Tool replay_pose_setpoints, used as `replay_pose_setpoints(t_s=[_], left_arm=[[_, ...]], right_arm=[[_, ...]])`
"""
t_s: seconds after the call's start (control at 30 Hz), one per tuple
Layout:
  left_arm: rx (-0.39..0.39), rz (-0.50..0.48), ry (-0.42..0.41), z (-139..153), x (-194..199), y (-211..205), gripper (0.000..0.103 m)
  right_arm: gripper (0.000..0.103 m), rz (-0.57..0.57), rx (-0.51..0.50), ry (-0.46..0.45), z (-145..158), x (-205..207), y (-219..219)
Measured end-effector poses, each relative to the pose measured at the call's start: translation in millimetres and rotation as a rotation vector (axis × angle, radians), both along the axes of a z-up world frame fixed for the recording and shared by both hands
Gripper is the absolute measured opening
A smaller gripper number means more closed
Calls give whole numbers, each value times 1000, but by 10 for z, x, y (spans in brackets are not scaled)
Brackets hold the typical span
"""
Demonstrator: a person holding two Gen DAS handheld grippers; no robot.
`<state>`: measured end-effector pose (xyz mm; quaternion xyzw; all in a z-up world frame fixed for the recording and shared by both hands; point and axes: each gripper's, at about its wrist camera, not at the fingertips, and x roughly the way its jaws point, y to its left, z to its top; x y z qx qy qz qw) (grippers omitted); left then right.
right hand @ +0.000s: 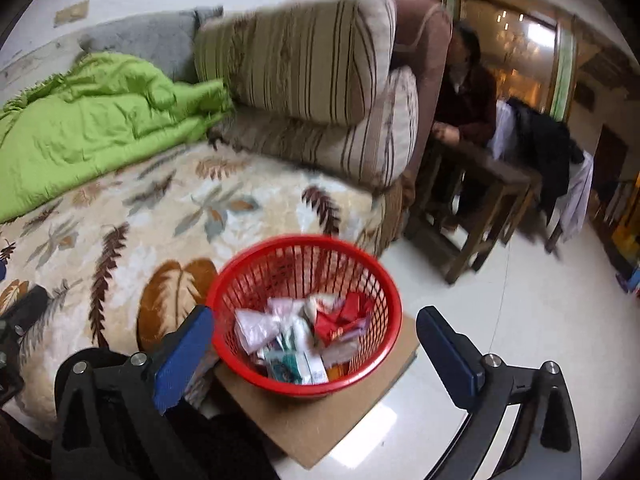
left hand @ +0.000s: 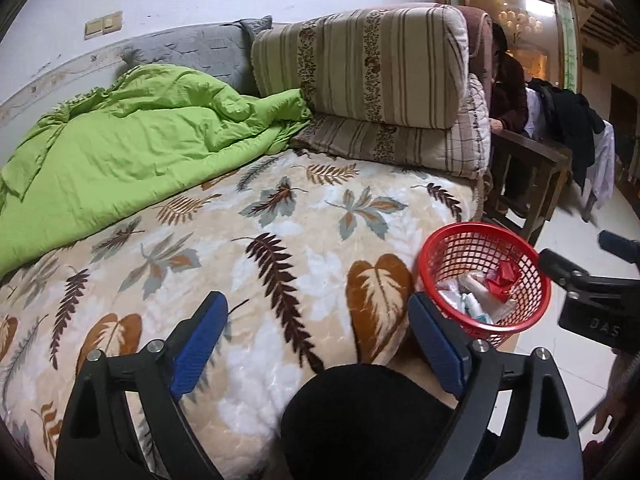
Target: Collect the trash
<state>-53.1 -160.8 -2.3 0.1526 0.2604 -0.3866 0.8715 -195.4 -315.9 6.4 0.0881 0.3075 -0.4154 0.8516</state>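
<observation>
a round red mesh basket (right hand: 308,312) stands upright, its open mouth facing up, on a flat brown cardboard sheet (right hand: 320,416) that lies on the pale tiled floor (right hand: 500,320) just beside the bed's edge; being round, it has no long axis to speak of. inside it lies a loose heap of trash (right hand: 304,340) – pale pink and clear plastic wrappers, a crumpled red packet, a white and teal carton – though motion blur in the right wrist view makes the single pieces hard to tell apart. the right gripper (right hand: 316,356) hangs over the basket with its blue-padded jaws spread wide and nothing between them but the basket below. the left gripper (left hand: 320,344) is over the bed, jaws likewise wide apart and empty, and a dark rounded shape low between its fingers hides part of the cover. the leaf-print blanket (left hand: 260,240) spreads across the bed, with a rumpled green quilt (left hand: 120,148) toward the wall and two striped cushions (left hand: 360,68) stacked at the far end. beyond the cushions a seated person (left hand: 508,96) is partly hidden – only a dark sleeve and shoulder show – next to a wooden table (left hand: 532,168) and a chair draped with dark clothes (left hand: 572,132).
</observation>
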Motion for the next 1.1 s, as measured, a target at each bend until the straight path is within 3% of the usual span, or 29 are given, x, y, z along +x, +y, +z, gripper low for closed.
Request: replay_pose_setpoints(t_s=[0.33, 0.63, 0.77, 0.93, 1.1], left_arm=[[7, 96, -41, 21, 58, 105, 95], [-2, 102, -52, 37, 83, 110, 95], [19, 104, -112, 38, 28, 100, 96], [28, 112, -102, 5, 27, 90, 96], [63, 140, -205, 1, -53, 54, 97]], right_arm=[[102, 2, 23, 12, -27, -13, 115], [102, -15, 36, 17, -67, -18, 101], [102, -14, 52, 18, -88, -8, 62], [102, -5, 69, 14, -118, 1, 55], [102, -3, 73, 15, -131, 12, 55]])
